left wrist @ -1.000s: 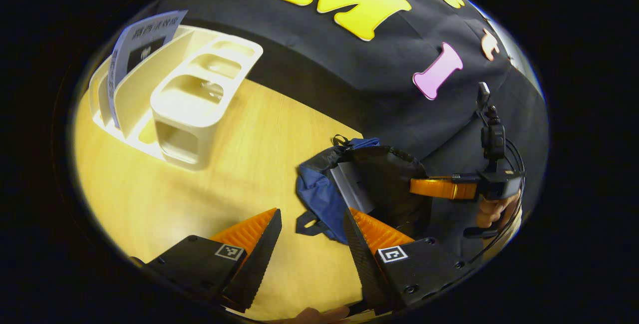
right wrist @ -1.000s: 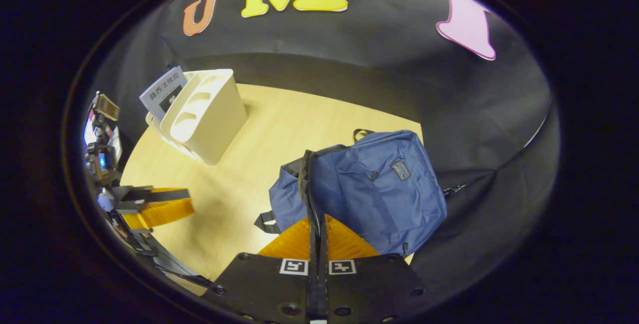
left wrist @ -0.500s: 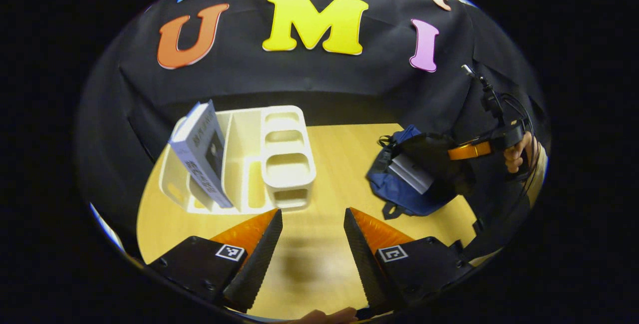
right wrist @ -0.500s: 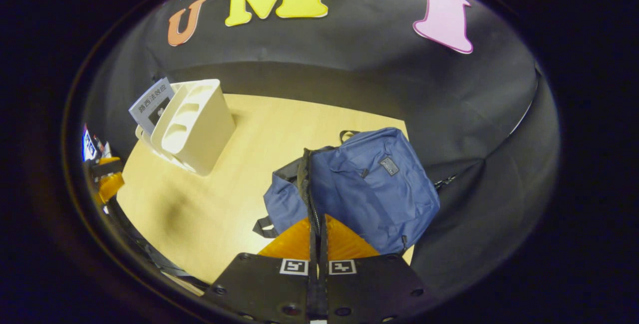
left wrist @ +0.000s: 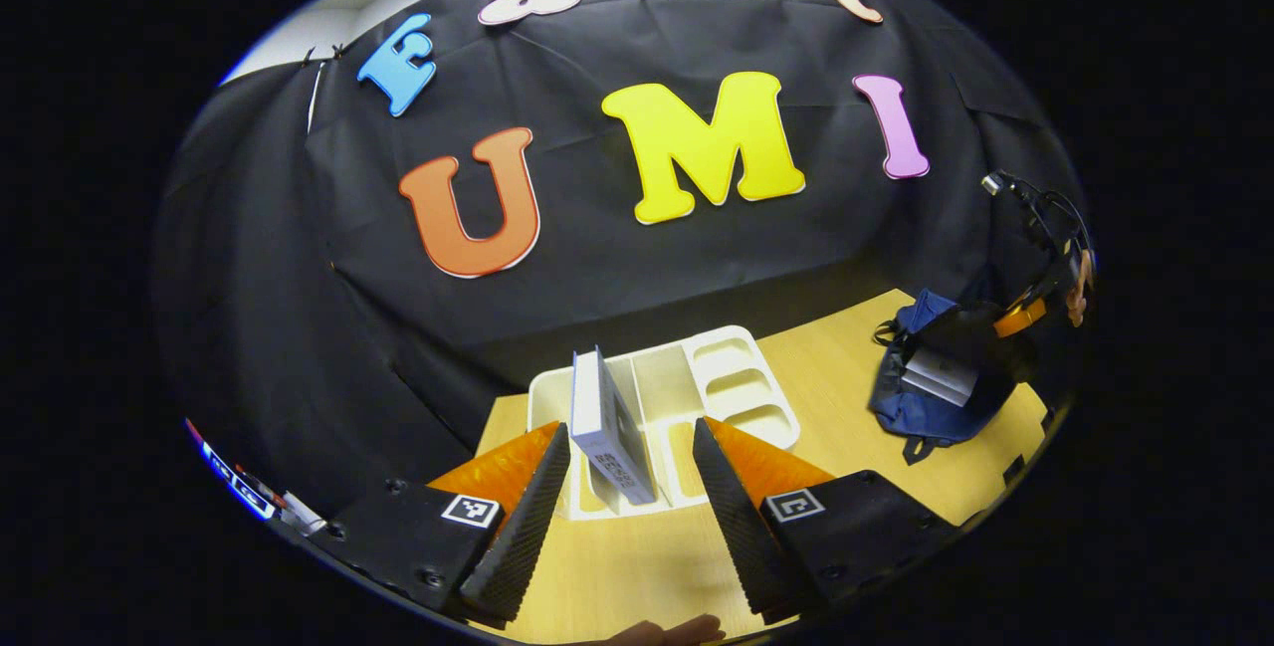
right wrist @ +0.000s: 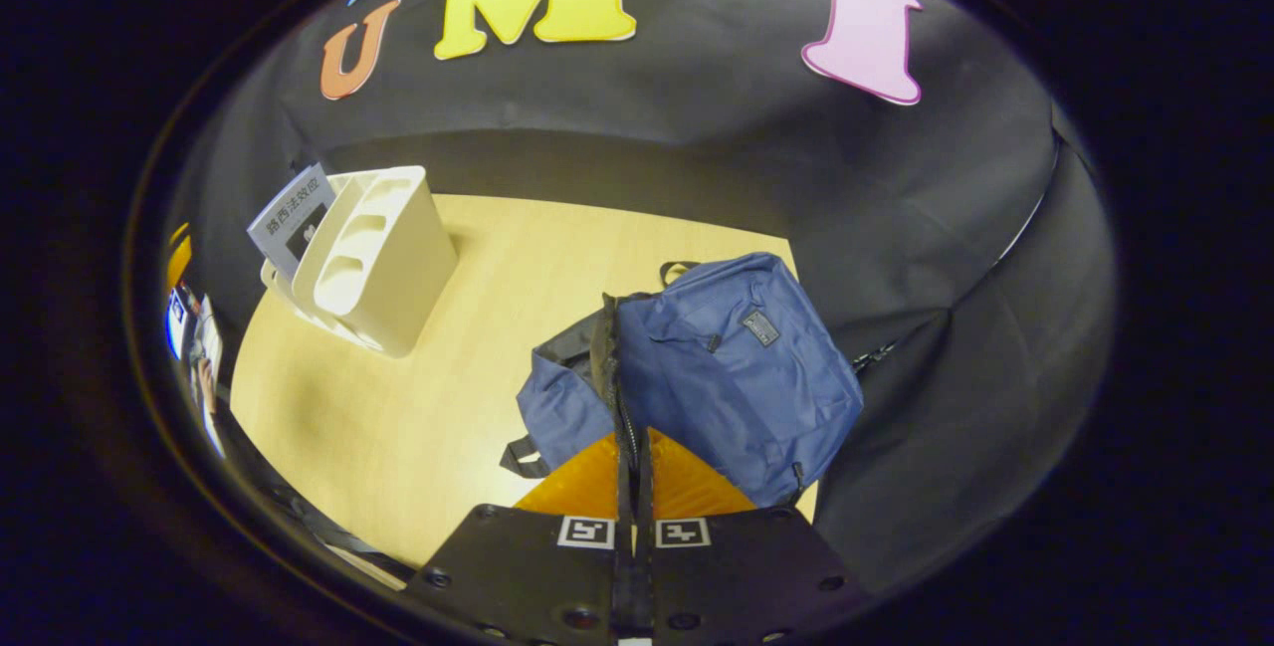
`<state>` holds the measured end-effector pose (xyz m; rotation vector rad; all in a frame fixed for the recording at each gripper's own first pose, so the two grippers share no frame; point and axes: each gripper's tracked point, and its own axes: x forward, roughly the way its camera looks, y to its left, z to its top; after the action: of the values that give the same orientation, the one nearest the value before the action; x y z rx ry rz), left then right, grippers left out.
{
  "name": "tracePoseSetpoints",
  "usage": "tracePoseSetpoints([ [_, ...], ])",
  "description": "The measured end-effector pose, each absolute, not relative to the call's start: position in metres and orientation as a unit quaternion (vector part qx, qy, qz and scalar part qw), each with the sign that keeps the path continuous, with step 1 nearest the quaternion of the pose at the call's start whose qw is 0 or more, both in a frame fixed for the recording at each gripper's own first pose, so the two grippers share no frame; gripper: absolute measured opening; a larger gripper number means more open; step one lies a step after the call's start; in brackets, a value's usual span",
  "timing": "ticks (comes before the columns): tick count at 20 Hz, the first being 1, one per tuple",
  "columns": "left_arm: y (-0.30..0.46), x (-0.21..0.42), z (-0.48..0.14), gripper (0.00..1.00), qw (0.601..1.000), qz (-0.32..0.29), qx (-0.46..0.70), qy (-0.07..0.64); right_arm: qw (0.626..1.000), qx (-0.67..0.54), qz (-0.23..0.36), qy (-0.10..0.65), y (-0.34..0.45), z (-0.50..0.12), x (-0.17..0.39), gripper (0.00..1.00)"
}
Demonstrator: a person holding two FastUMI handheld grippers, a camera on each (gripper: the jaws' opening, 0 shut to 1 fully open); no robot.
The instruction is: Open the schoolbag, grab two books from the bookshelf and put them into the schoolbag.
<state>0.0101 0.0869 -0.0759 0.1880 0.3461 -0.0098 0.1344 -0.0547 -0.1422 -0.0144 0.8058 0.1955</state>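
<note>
Holding the schoolbag (right wrist: 737, 367) rim with right gripper (right wrist: 632, 467) clamped, one book (left wrist: 934, 375) inside, left gripper (left wrist: 629, 487) wide before second book (left wrist: 607, 427).

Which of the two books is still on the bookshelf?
The upright white book between the open left gripper fingers stands in the bookshelf; the other book lies inside the schoolbag.

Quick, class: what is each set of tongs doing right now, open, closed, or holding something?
Left tongs: open, empty, lined up on the book in the bookshelf.
Right tongs: closed on the schoolbag opening's edge.
</note>
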Motion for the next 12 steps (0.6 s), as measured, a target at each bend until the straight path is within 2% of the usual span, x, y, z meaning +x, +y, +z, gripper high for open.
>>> tracePoseSetpoints([
  [4,0.1,0.046,-0.067,0.83,0.982,-0.008,0.03,0.187,0.916,-0.004,0.091,0.39,-0.058,-0.137,0.139,0.0],
  [9,0.12,0.107,-0.096,0.84,0.964,-0.004,-0.033,0.264,0.915,-0.001,0.087,0.394,-0.061,-0.133,0.141,0.0],
  [10,0.126,0.115,-0.107,0.87,0.956,-0.004,-0.04,0.29,0.914,-0.001,0.086,0.396,-0.061,-0.133,0.141,0.0],
  [11,0.13,0.125,-0.121,0.95,0.95,-0.002,-0.046,0.308,0.914,-0.002,0.084,0.396,-0.062,-0.132,0.142,0.0],
  [12,0.131,0.136,-0.134,0.98,0.945,-0.002,-0.054,0.323,0.914,-0.003,0.083,0.396,-0.062,-0.132,0.141,0.0],
])
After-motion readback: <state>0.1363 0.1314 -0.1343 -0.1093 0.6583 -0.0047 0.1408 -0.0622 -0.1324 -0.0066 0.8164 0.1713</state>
